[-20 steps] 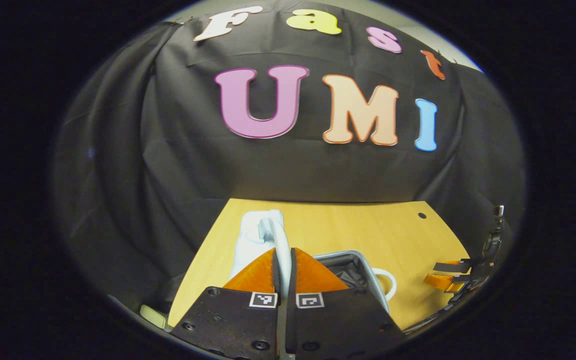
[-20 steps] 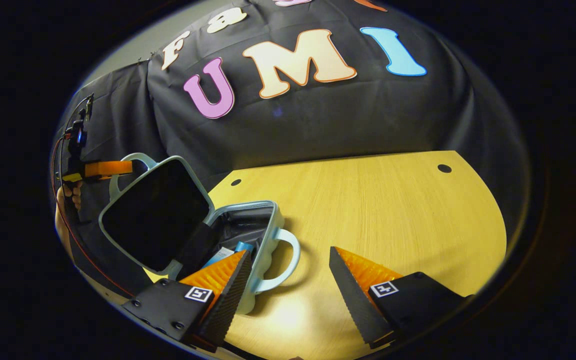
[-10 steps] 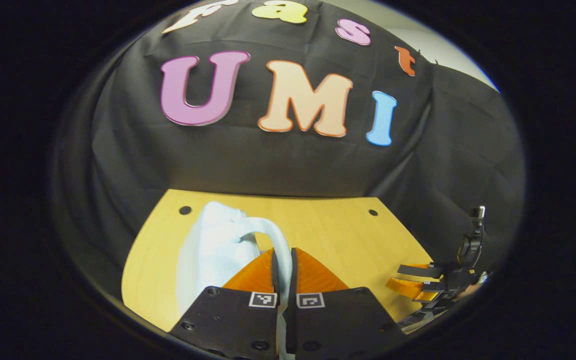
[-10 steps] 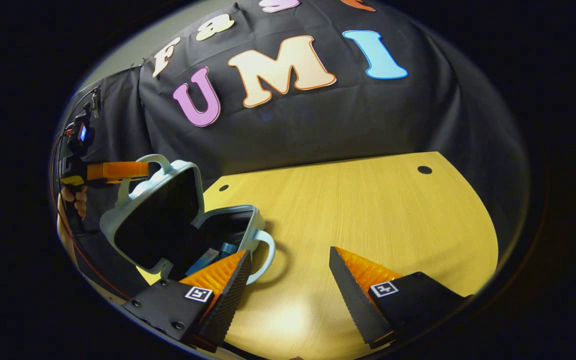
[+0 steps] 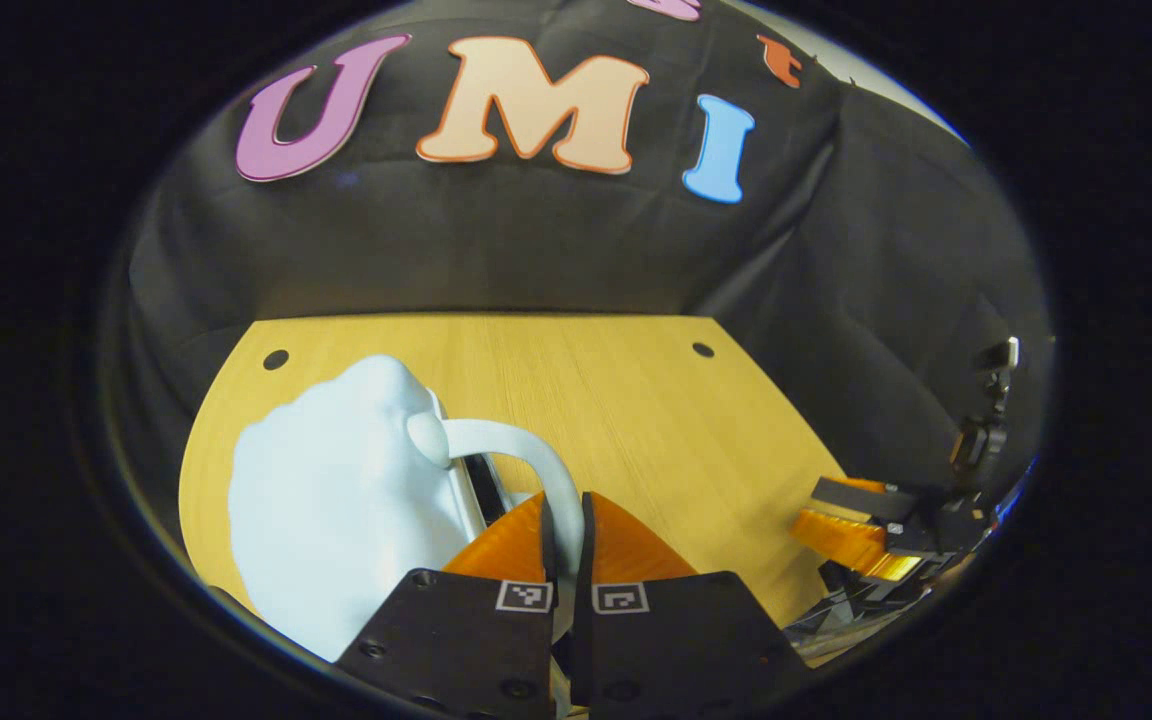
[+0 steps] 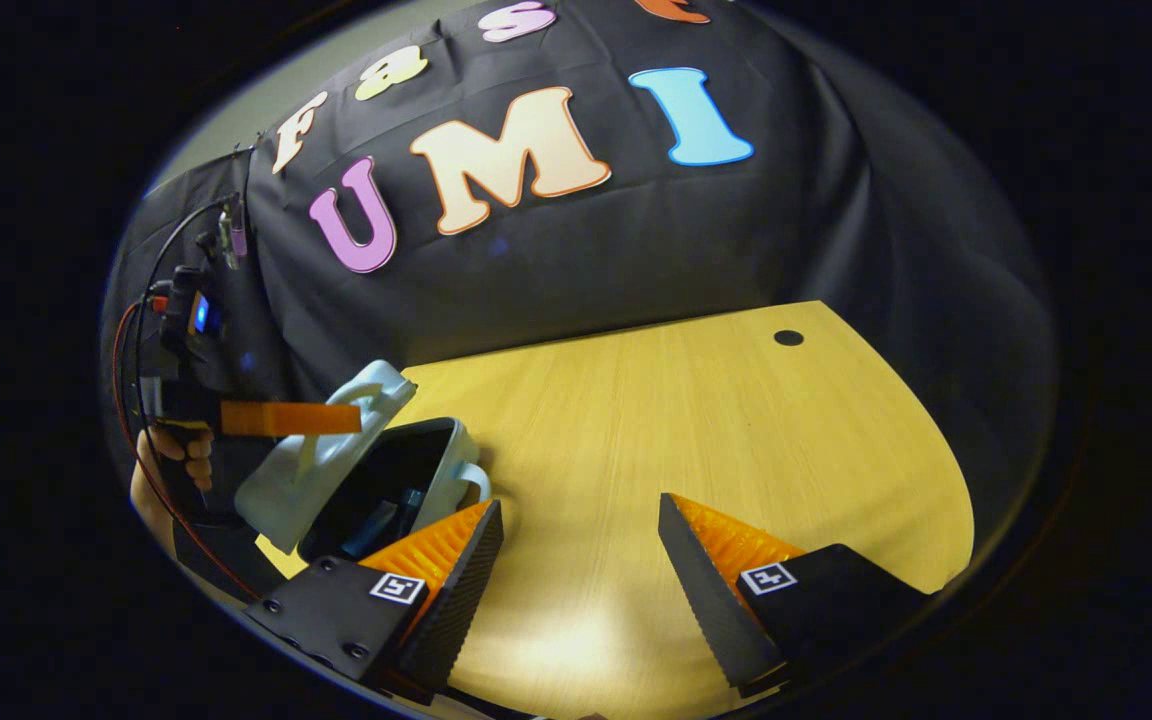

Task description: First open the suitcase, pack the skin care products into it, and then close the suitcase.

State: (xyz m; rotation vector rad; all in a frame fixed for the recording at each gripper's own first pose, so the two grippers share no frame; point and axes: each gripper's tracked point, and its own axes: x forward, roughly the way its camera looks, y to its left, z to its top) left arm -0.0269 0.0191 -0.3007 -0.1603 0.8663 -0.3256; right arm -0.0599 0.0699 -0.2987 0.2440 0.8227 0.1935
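The wooden surface (image 6: 696, 420) carries a pale blue suitcase (image 6: 406, 480) at its left end in the right gripper view; the rest of the surface is bare wood with a small round hole (image 6: 788, 337) near the far edge. Black cloth (image 6: 576, 260) hangs behind the surface.

The suitcase lid (image 5: 336, 510) is tilted partway down over the base, leaving a gap. In the right gripper view, a blue skin care product (image 6: 376, 515) lies inside the dark-lined base. The rest of the interior is hidden by the lid and by the near orange finger.

The left hand-held gripper (image 5: 566, 530) is closed narrow on the lid handle (image 5: 526, 455), with both orange fingers pressing the pale loop between them. In the right gripper view this same unit appears at the far left, held by a hand (image 6: 181, 450), with a red cable (image 6: 126, 400) running beside it.

The right hand-held gripper (image 6: 581, 545) is spread wide above bare wood, holding nothing. Its left finger stands just in front of the suitcase base; contact cannot be determined. In the left gripper view it appears at the far right edge of the surface.
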